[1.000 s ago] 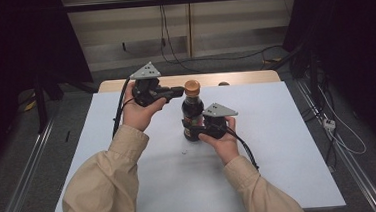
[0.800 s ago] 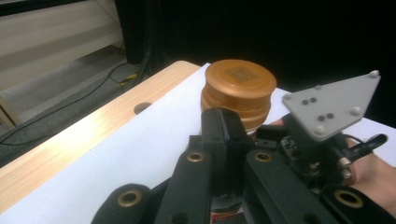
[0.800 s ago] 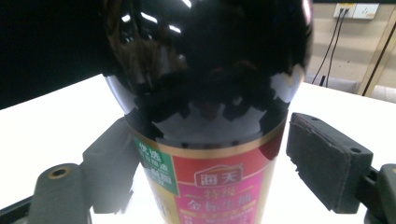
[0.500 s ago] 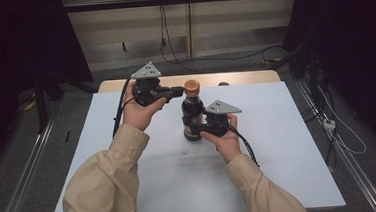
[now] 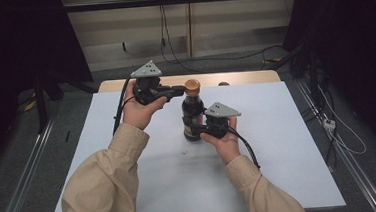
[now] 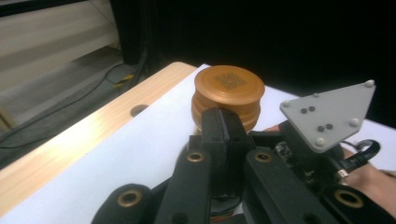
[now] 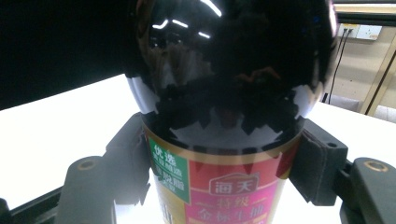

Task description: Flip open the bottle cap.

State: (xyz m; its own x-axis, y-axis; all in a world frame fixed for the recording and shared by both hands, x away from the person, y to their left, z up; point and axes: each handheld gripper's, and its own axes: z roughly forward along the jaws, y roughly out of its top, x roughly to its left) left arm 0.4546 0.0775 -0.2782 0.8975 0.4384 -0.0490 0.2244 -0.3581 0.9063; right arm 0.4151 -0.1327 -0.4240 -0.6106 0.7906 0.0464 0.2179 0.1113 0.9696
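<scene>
Dark glossy bottle [image 5: 193, 116], orange cap [image 6: 228, 91], red-green label.

The right claw [image 7: 219, 168] clamps both black jaws against a glossy dark bottle [image 7: 229, 84] at its red, green and gold label [image 7: 219, 186], above the white table [image 7: 60, 116].

1. We wear long beige sleeves [image 5: 104, 187] on both arms.
2. Our left gripper [image 5: 177, 90] is black, with brass-ringed screw holes along its jaws.
3. Our right gripper [image 5: 196, 130] is black too.
4. Each carries a grey three-cornered plate [image 5: 146, 70] with small dots and trails a black cable [image 5: 121, 108].
</scene>
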